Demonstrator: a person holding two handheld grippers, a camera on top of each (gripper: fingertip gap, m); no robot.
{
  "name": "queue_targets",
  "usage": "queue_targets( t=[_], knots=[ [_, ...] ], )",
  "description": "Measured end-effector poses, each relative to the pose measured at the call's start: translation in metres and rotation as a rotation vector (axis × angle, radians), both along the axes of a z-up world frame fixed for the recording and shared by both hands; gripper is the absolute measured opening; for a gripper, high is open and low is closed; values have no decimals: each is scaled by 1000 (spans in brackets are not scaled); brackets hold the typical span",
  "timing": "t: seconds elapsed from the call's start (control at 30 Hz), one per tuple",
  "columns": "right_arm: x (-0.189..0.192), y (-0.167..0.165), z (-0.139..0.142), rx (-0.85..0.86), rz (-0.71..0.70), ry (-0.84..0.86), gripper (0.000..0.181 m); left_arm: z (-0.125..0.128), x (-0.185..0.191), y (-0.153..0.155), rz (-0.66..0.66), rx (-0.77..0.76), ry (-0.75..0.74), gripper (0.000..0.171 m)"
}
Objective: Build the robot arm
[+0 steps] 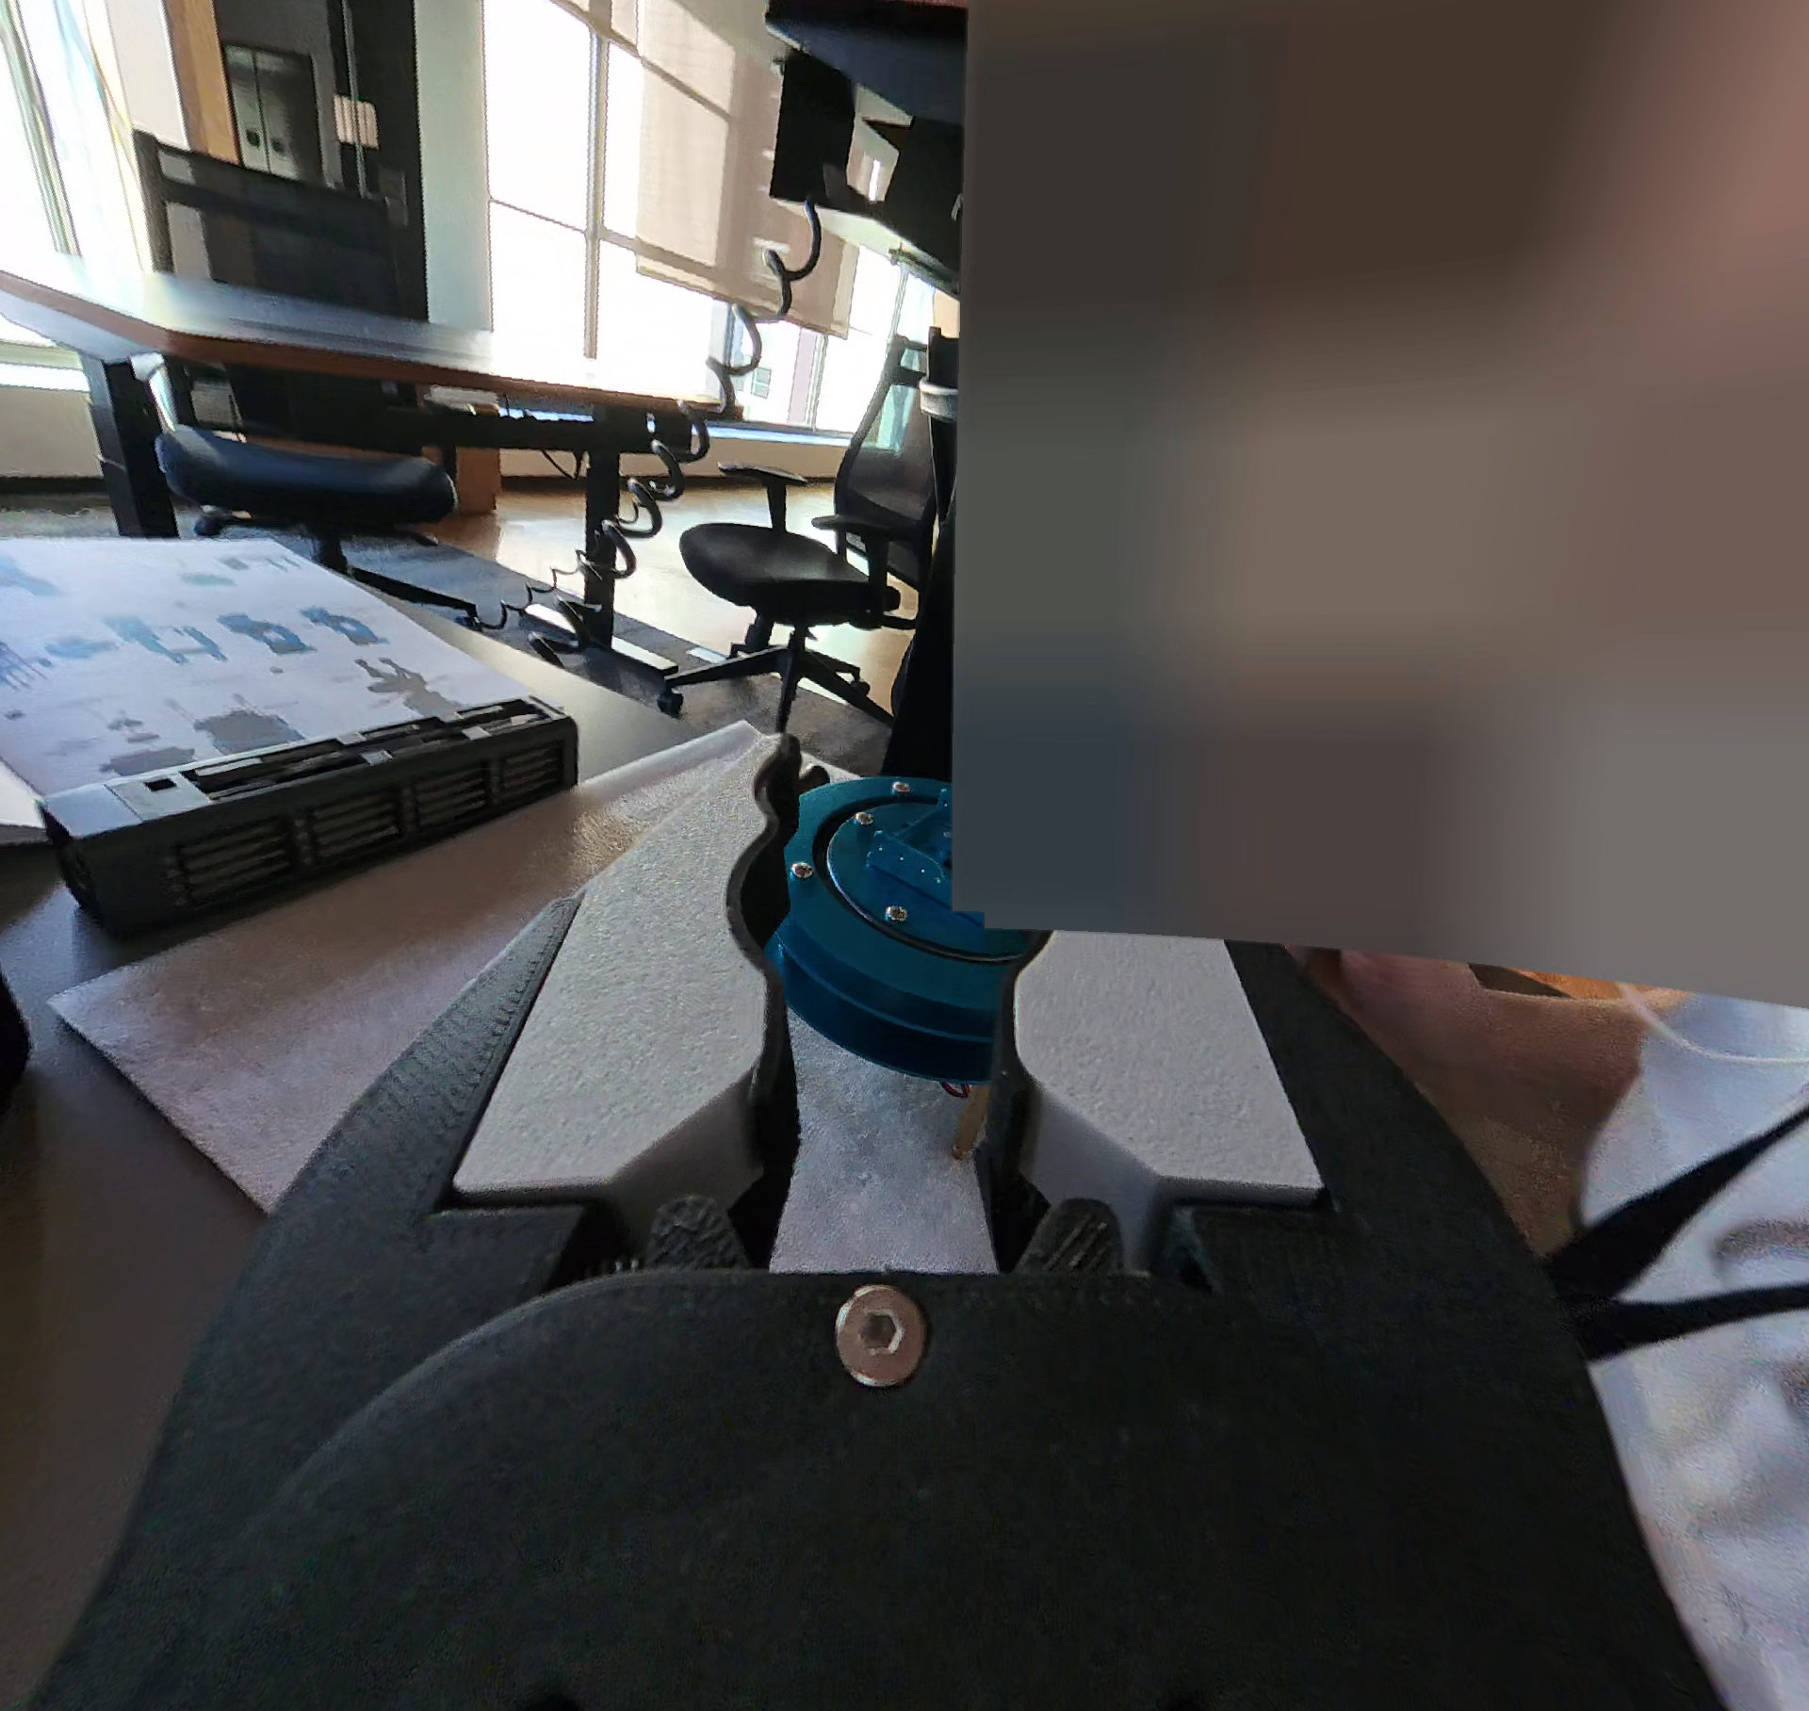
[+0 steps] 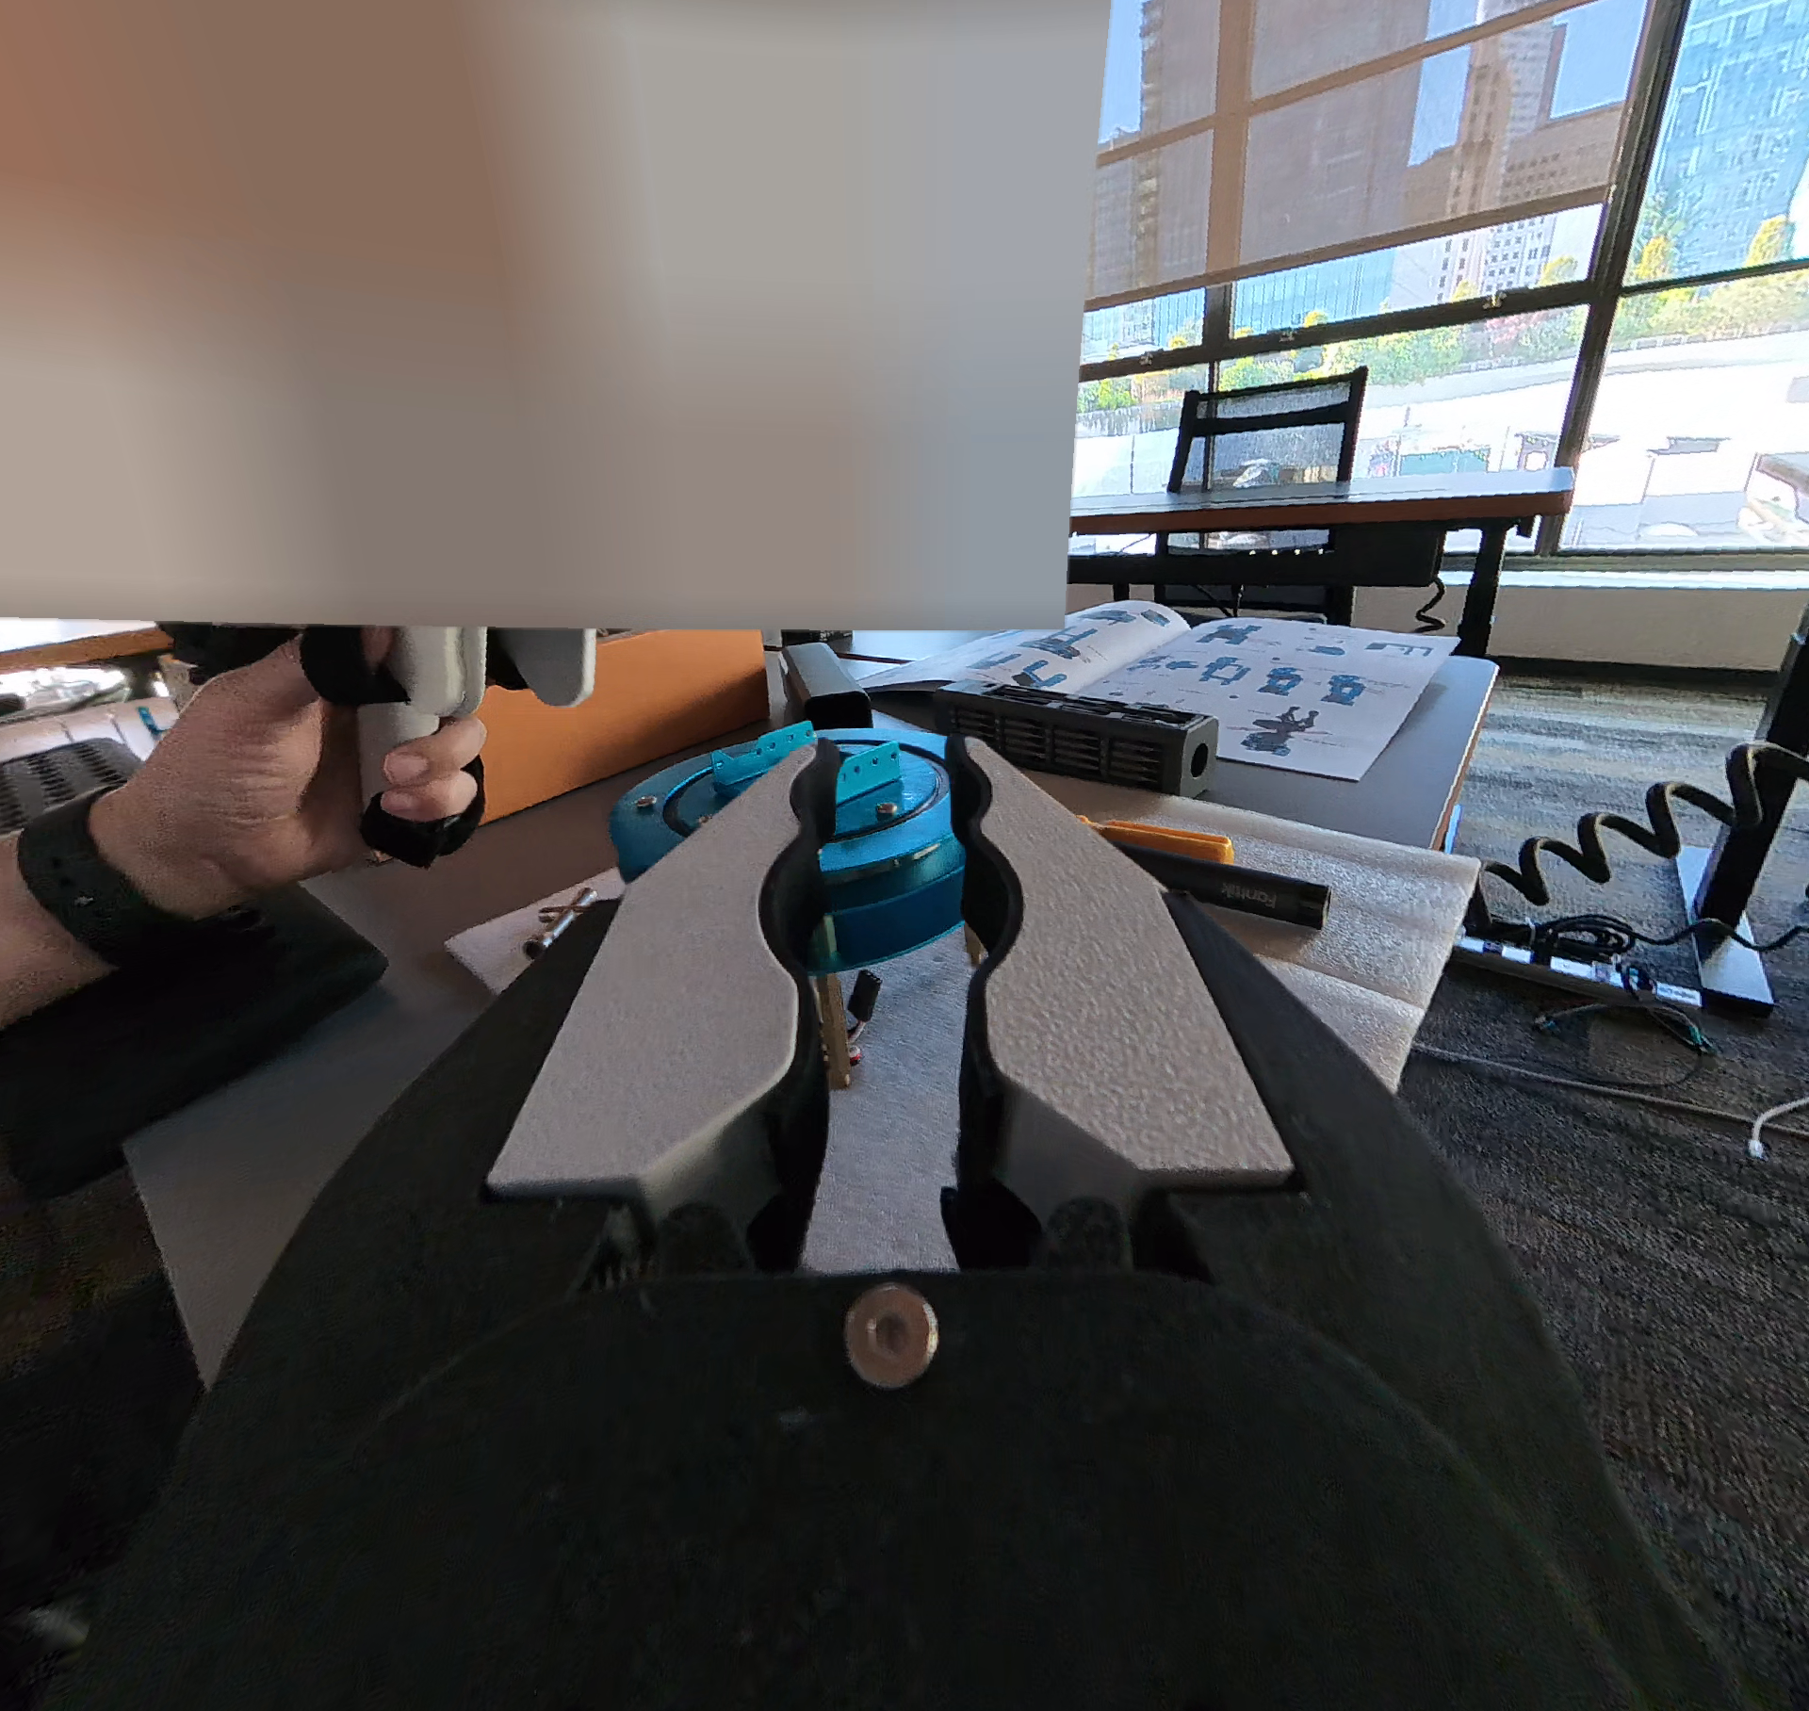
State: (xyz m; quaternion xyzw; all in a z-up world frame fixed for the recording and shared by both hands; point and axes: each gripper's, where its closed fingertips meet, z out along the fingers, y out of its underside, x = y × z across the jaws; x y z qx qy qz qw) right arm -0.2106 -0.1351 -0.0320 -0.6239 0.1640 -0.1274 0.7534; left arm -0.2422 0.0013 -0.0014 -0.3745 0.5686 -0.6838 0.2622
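Note:
A round blue assembly (image 1: 881, 989) with screws and small brackets on top stands on brass legs on a white foam mat (image 1: 294, 1028). My left gripper (image 1: 881, 783) points at it. The assembly fills the gap between the fingers, and a blur patch hides the right fingertip, so contact is unclear. In the right wrist view the same assembly (image 2: 886, 900) lies under my right gripper (image 2: 889, 752). Its fingers are apart, the left finger (image 2: 705, 930) crosses over the disc, and one blue bracket (image 2: 871, 768) stands between the tips. A hand (image 2: 245, 783) holds the left gripper's handle (image 2: 416, 695).
A black vented box (image 2: 1077, 734) and an open booklet (image 2: 1273, 675) lie beyond the mat (image 2: 1321, 910). A black cylinder (image 2: 1233, 891), an orange tool (image 2: 1165, 844) and a small wrench (image 2: 563, 915) lie on it. The table edge (image 2: 1468, 763) and a coiled cable (image 2: 1615, 842) are at right. Left tips to right tips: about 15 cm.

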Motion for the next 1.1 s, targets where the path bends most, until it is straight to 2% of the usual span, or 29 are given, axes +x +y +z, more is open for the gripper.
queue_targets(
  t=[0.03, 0.17, 0.23, 0.33, 0.4, 0.5, 0.57, 0.63, 0.7, 0.8, 0.87, 1.03, 1.1],
  knots=[
    [-2, 0, 1, 2, 7, -16, 20, 2, -2, 1, 11, 21, -15, 39],
    [-9, 0, 4, 11, 17, -61, 21, 6, -9, -1, 14, 124, -63, 35],
    [-18, -7, 12, 52, 41, -113, 21, 19, -22, -6, -16, 100, -79, 20],
    [-47, -40, 28, 95, 17, -140, 21, 47, -63, -19, -11, 72, -109, 18],
    [-79, -72, 33, 94, -7, -197, 22, 56, -98, -29, 29, 97, -120, 17],
    [-123, -122, 9, -5, -74, -227, 28, 46, -155, -47, 54, 129, -110, 11],
    [-153, -154, -14, -67, -76, -174, 35, 28, -193, -65, 14, 146, -83, 0],
    [-180, -181, -33, -105, -76, -87, 48, 9, -225, -83, -36, 164, -38, 0],
    [-204, -200, -45, -144, -72, -9, 48, -2, -252, -97, -80, 155, -7, 0],
    [-220, -218, -52, -227, -129, -37, 38, -5, -280, -111, -126, 155, 2, 0],
    [-220, -222, -45, -265, -173, -101, 30, -3, -290, -114, -121, 171, -9, 0],
    [-214, -222, -21, -335, -201, -246, 22, 1, -285, -120, -129, 209, -7, 0],
    [-214, -225, -23, -351, -185, -277, 0, 2, -275, -125, -137, 226, -15, 0]
  ],
)
